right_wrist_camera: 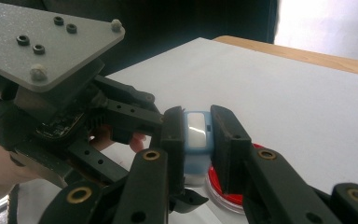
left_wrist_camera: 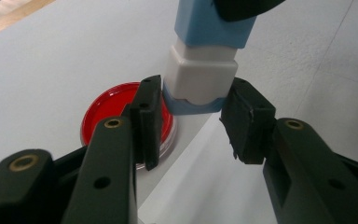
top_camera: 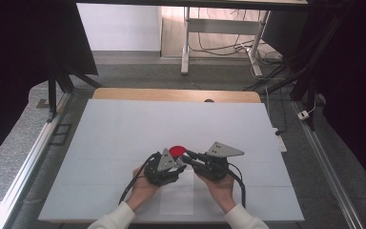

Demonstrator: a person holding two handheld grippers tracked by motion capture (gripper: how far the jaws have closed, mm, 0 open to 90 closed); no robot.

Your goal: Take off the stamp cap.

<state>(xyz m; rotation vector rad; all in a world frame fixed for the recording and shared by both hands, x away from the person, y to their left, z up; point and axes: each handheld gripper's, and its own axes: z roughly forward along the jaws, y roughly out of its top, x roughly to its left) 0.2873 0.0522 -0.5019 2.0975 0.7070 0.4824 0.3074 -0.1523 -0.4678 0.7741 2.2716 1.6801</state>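
While your right gripper (right_wrist_camera: 199, 140) clamped the blue-and-white stick (right_wrist_camera: 196, 135) above the red dish (left_wrist_camera: 116, 109), your left fingers (left_wrist_camera: 149, 116), seemingly barely touching its cap (left_wrist_camera: 200, 77), needed squarer seating.

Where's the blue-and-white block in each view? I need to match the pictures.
High view: hidden among the grippers at centre, beside the red dish.
Left gripper view: block top centre, its white end between the jaws.
Right gripper view: block centre, clamped between the jaws.
Shared landmark: red dish.
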